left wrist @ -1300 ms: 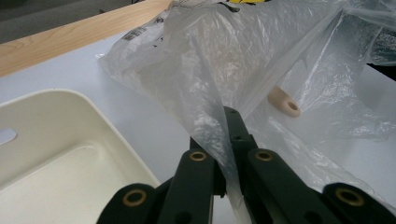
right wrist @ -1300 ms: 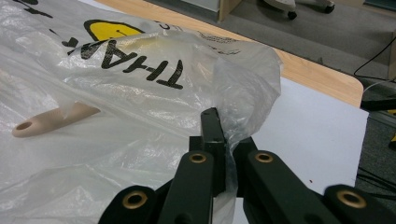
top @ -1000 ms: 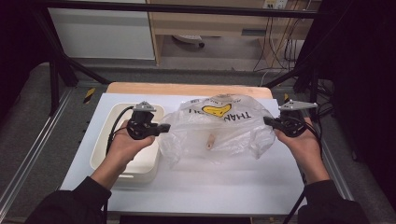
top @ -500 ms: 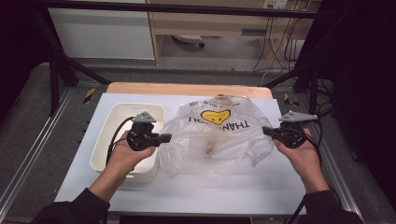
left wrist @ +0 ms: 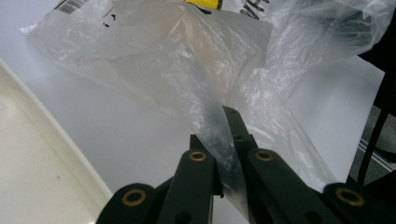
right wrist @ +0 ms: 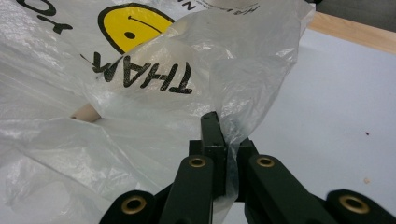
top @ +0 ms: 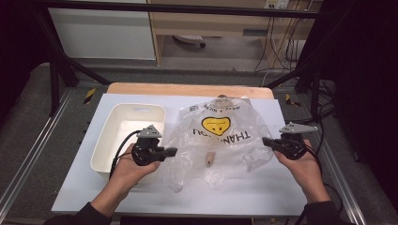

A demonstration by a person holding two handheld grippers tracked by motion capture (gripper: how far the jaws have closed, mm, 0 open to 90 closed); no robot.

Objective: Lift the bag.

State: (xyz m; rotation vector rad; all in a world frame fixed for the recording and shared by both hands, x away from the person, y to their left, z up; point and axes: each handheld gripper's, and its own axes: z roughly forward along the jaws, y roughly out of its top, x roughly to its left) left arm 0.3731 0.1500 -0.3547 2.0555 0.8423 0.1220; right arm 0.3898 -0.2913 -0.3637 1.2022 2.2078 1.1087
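Observation:
A clear plastic bag [top: 220, 136] with a yellow smiley face and black "THANK YOU" print lies spread across the white table [top: 263, 192]. My left gripper [top: 174, 151] is shut on the bag's left edge, and in the left gripper view the film [left wrist: 187, 60] is pinched between the black jaws of the left gripper [left wrist: 224, 126]. My right gripper [top: 264, 140] is shut on the bag's right edge. The right gripper view shows the printed film [right wrist: 140, 79] bunched between the jaws of the right gripper [right wrist: 224, 130]. A small tan object [top: 210, 159] lies inside the bag, and that object [right wrist: 86, 112] appears through the film.
A white plastic bin [top: 105, 150] stands on the table's left side, just behind my left hand; its rim [left wrist: 28, 163] runs close beside the left gripper. A wooden strip [top: 187, 89] borders the table's far edge. Dark metal frame rails flank both sides.
Both hands have moved toward the person and lower, each still gripping the bag. The bag has sunk from a raised, stretched shape to lie flatter on the table.

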